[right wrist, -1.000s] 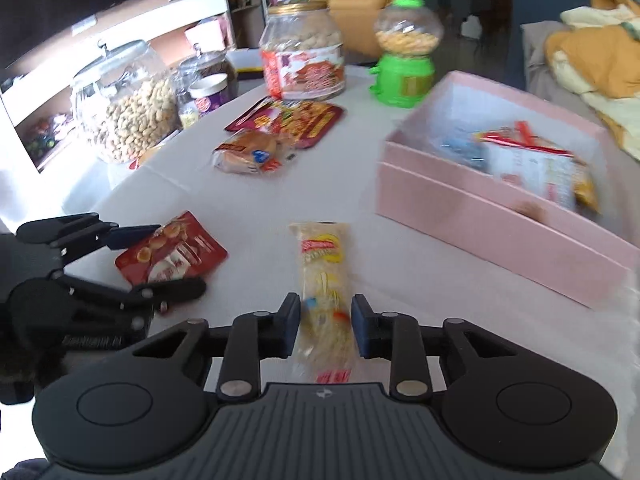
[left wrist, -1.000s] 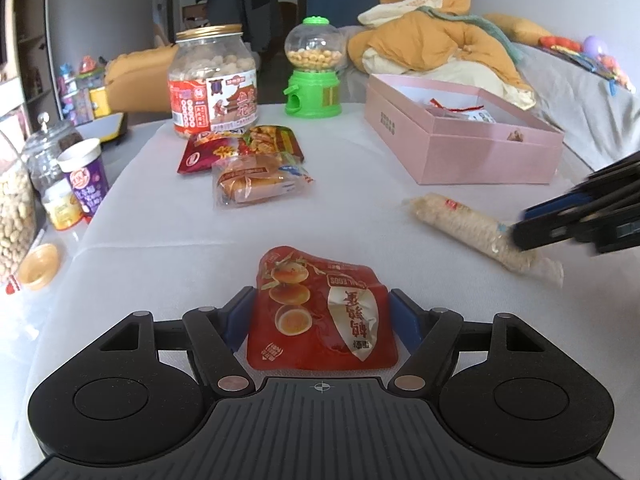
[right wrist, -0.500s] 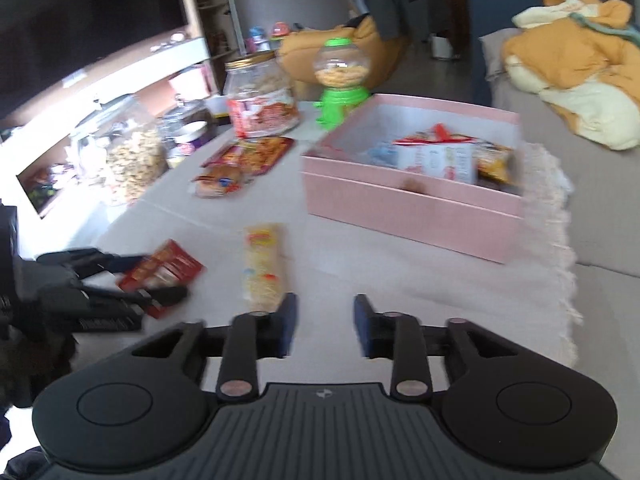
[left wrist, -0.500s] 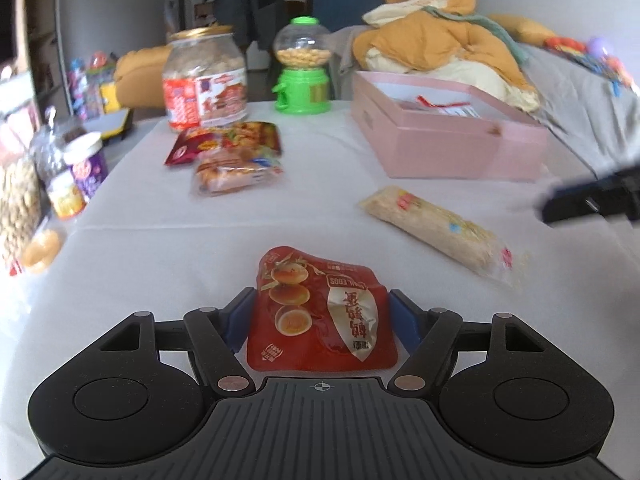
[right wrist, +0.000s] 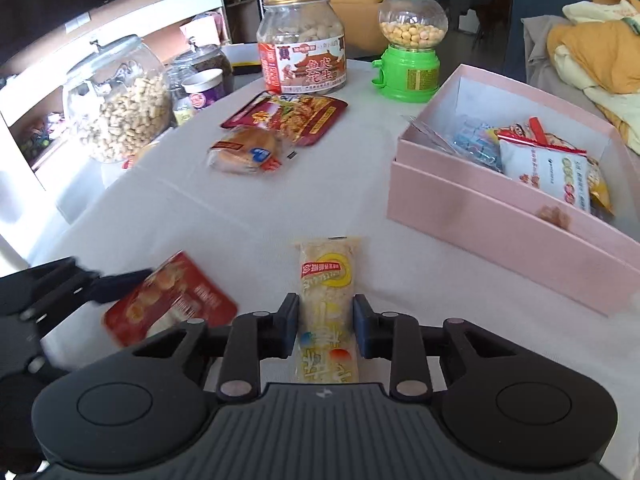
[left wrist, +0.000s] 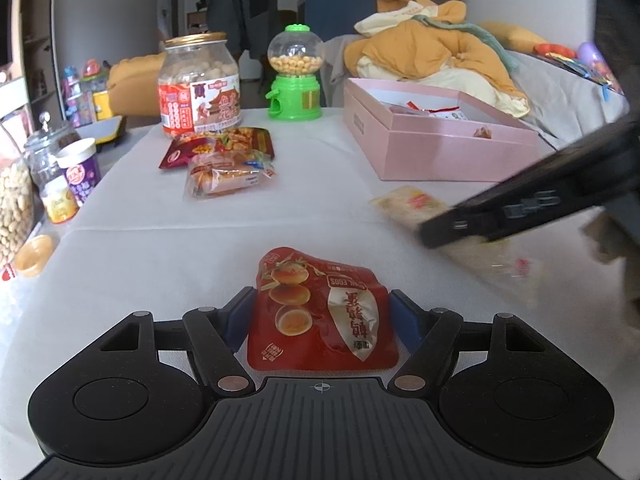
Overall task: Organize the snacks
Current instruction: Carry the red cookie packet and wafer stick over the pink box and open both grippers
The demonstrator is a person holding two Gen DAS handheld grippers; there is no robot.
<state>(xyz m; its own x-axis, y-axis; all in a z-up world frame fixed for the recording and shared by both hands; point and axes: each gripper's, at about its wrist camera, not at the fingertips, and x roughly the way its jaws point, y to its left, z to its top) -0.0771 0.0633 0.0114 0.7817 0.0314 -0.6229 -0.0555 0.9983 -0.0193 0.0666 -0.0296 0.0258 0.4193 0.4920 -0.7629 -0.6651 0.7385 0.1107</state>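
Note:
My left gripper [left wrist: 322, 312] is shut on a red packet of quail eggs [left wrist: 320, 312], held just above the white tablecloth; it also shows in the right wrist view [right wrist: 168, 304]. My right gripper [right wrist: 326, 324] is shut on a long clear packet of pale rice crackers [right wrist: 326, 304]; in the left wrist view the packet [left wrist: 416, 204] is partly hidden behind the right gripper's body [left wrist: 532, 196]. The pink box [right wrist: 512, 200] stands to the right and holds several snack packets [right wrist: 548, 168].
A wrapped bun [right wrist: 248, 152], a dark red snack pack [right wrist: 296, 116], a peanut jar [right wrist: 302, 44] and a green candy dispenser [right wrist: 410, 48] stand further back. A big glass jar of nuts [right wrist: 124, 112] and small cups [right wrist: 202, 92] line the table's left edge.
My right gripper drew back off the cracker packet, then came forward again and closed on it. My left gripper kept hold of the red packet.

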